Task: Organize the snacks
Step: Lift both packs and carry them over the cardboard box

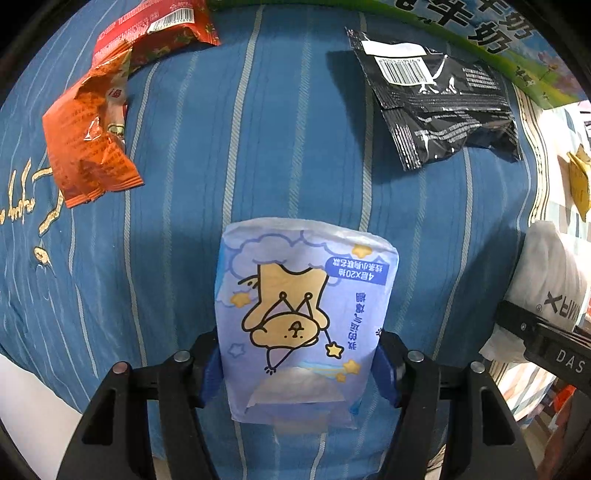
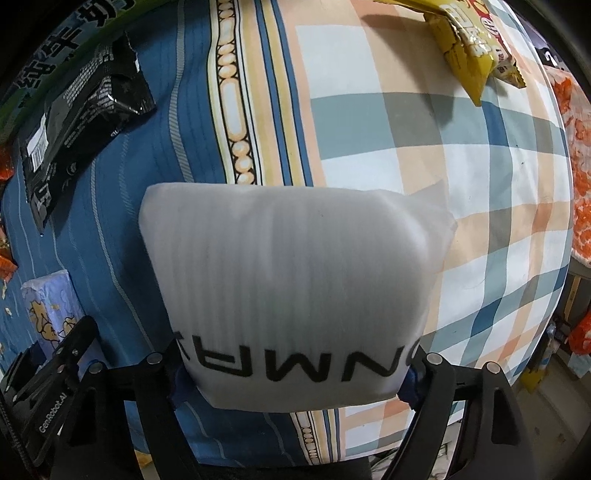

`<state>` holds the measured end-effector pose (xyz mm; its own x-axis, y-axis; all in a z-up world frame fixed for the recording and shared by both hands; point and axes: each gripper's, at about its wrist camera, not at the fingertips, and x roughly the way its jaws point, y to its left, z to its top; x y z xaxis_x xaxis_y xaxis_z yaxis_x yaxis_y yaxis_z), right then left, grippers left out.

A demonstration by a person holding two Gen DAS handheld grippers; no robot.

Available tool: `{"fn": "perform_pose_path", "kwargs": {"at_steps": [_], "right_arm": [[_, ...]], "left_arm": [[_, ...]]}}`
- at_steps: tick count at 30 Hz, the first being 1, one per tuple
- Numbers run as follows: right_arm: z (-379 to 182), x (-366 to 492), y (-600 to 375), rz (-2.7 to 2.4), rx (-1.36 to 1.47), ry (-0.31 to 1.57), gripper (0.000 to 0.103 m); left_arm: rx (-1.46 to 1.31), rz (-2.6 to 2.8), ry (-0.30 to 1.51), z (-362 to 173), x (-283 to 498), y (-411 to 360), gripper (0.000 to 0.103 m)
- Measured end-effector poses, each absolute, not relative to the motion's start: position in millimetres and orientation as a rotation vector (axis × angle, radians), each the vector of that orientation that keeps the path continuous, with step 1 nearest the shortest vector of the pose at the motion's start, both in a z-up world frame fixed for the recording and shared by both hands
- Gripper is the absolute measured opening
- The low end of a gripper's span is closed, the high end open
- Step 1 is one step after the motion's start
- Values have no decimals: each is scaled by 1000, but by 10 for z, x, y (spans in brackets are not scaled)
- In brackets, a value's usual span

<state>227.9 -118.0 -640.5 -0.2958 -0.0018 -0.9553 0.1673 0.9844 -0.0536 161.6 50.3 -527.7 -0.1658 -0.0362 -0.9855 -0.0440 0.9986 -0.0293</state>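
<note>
**Left wrist: both grippers loaded, one pack each**

Left wrist view: left gripper was clamped on a lilac cartoon-bear tissue pack, blue pads pressing both its long sides at 6 o'clock. The pack sat over the blue striped cloth; I could not tell whether it touched the cloth. Black snack packet lay at 1 o'clock, barcode side up. Orange snack packet lay at 10 o'clock, crumpled, touching the red snack packet at 11 o'clock. Green-edged carton with large printed characters ran along the top edge, just beside the black packet. Right gripper body showed at 4 o'clock.

Right wrist view: right gripper was closed on a white foam pouch with black lettering, pinched at its near end, 6 o'clock to centre. The pouch straddled the seam between the blue cloth and the plaid cloth. Yellow snack packet lay on the plaid at 1 o'clock, well apart from the pouch. The black packet was at 10 o'clock, the tissue pack at 8 o'clock.
</note>
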Motion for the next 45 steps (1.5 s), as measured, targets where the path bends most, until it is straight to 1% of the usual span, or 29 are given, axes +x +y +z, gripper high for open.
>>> {"fn": "perform_pose_path", "kwargs": {"at_steps": [6, 10, 13, 14, 19, 24, 26, 27, 30, 36, 41, 45], "right_arm": [[-6462, 2333, -1040, -159, 78, 1856, 83], [-6409, 2254, -952, -153, 26, 1834, 77], [-6367, 2230, -837, -143, 1, 1819, 75], [-6328, 2205, -822, -138, 2, 1818, 75], [-6152, 2094, -732, -128, 10, 1790, 74], [-5850, 2003, -679, -123, 18, 1750, 74], [-5776, 1983, -636, -123, 28, 1732, 74], [-5628, 1935, -683, -123, 32, 1723, 74], [-5455, 1869, -620, -115, 42, 1684, 74], [-4974, 1750, -650, -85, 70, 1622, 73], [-4540, 1753, -693, -32, 95, 1553, 73], [-4247, 1969, -787, 15, 107, 1490, 73]], "left_arm": [[-58, 11, 1729, -5269, 1597, 493, 60], [-75, 15, 1726, -5218, 1569, 521, 53], [-74, 14, 1714, -5147, 1536, 530, 50], [-73, 11, 1711, -5124, 1523, 542, 48], [-65, -14, 1685, -4976, 1443, 544, 44], [-47, -50, 1662, -4811, 1360, 521, 43], [-41, -74, 1647, -4691, 1326, 544, 43], [-40, -87, 1637, -4625, 1307, 549, 43], [-31, -123, 1600, -4405, 1283, 559, 43], [-27, -170, 1504, -3793, 1274, 533, 43], [-32, -198, 1407, -3265, 1373, 544, 43], [-55, -213, 1368, -2989, 1598, 469, 43]]}}
